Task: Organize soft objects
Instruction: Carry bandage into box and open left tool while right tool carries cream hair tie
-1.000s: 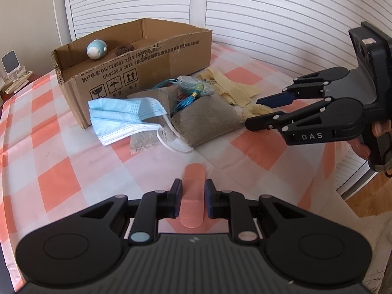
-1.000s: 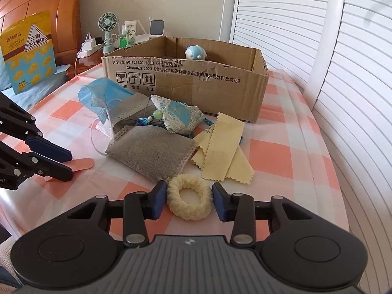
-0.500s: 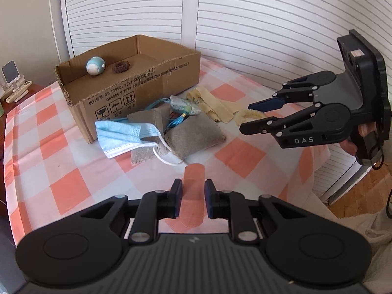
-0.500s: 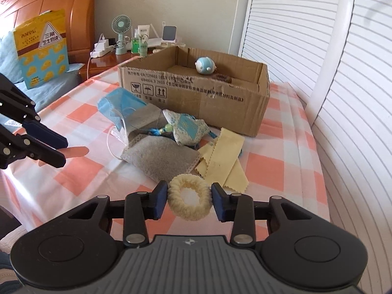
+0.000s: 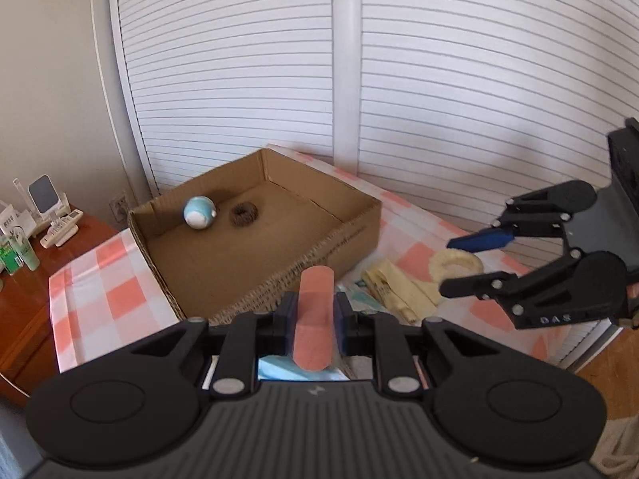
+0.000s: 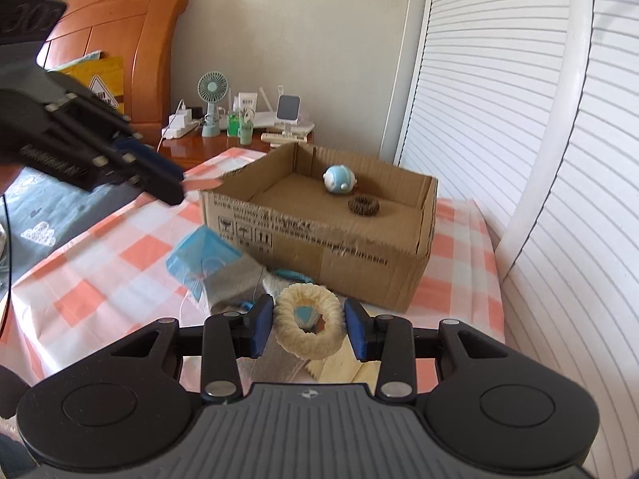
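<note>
My left gripper (image 5: 312,315) is shut on a flat pink strip (image 5: 313,331) and holds it in the air, just short of the cardboard box (image 5: 351,239). In the right wrist view my right gripper (image 6: 309,313) is shut on a cream fluffy hair ring (image 6: 309,345), also raised above the table. Inside the box (image 6: 319,235) lie a blue and white ball toy (image 6: 338,179) and a brown hair ring (image 6: 363,204). A blue face mask (image 6: 201,259), a grey pouch (image 6: 235,279) and yellow cloths (image 5: 399,287) lie on the checked cloth before the box.
White slatted doors (image 5: 439,99) stand right behind the table. A wooden nightstand (image 6: 191,147) with a small fan (image 6: 209,92), a charger and bottles sits beyond the box on the left. A bed with a wooden headboard (image 6: 120,40) lies further left.
Both grippers have risen off the table with the pink strip and the cream ring still held. The left one has come closer to the box and now looks down into it.
</note>
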### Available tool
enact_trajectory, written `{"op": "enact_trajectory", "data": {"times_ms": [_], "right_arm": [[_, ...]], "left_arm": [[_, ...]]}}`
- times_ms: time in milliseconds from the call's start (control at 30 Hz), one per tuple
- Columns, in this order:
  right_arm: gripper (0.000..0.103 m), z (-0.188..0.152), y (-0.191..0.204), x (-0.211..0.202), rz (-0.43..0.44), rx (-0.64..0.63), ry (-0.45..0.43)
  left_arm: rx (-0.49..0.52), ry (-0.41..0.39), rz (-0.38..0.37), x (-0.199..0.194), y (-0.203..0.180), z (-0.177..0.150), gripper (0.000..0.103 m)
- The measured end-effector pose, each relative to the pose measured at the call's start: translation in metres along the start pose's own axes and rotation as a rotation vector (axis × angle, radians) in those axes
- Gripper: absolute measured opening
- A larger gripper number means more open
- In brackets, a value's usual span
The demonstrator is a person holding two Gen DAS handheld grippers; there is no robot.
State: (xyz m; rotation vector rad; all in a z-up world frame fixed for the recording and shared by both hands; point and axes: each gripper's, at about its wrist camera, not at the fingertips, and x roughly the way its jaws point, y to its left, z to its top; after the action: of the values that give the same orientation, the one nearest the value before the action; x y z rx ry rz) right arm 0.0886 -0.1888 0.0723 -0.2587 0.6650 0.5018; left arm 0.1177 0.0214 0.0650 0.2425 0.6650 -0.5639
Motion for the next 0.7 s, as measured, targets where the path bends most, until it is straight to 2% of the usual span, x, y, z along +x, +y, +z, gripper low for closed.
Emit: {"op": "enact_trajectory", "data": {"times_ms": [300, 467, 500, 533, 567, 600, 633, 700], "right_arm": [[0.044, 0.019, -0.014, 0.009, 0.002, 0.006, -0.038], [0.044, 0.022, -0.023, 0.017, 0.001, 0.015, -0.039], [0.044, 0.023, -0.025, 0.019, 0.0, 0.018, -0.039], [0.044, 0.023, -0.027, 0.02, 0.0, 0.023, -0.039], [0.044, 0.024, -0.029, 0.022, 0.001, 0.028, -0.039], [0.044, 0.024, -0.03, 0.023, 0.0, 0.032, -0.038], [0.044, 0.024, -0.031, 0.025, -0.002, 0.035, -0.037], [0.044, 0.025, -0.033, 0.027, -0.007, 0.041, -0.032]], "left_arm": [[-0.031, 0.021, 0.076, 0.062, 0.052, 0.053, 0.018], [-0.068, 0.035, 0.156, 0.101, 0.079, 0.069, 0.018], [-0.086, 0.028, 0.181, 0.109, 0.085, 0.071, 0.025], [-0.106, 0.028, 0.201, 0.115, 0.09, 0.072, 0.039], [-0.133, 0.033, 0.22, 0.121, 0.095, 0.072, 0.049], [-0.163, 0.036, 0.238, 0.125, 0.099, 0.071, 0.069], [-0.2, 0.032, 0.254, 0.125, 0.103, 0.068, 0.073], [-0.237, 0.03, 0.25, 0.122, 0.106, 0.062, 0.073]]}}
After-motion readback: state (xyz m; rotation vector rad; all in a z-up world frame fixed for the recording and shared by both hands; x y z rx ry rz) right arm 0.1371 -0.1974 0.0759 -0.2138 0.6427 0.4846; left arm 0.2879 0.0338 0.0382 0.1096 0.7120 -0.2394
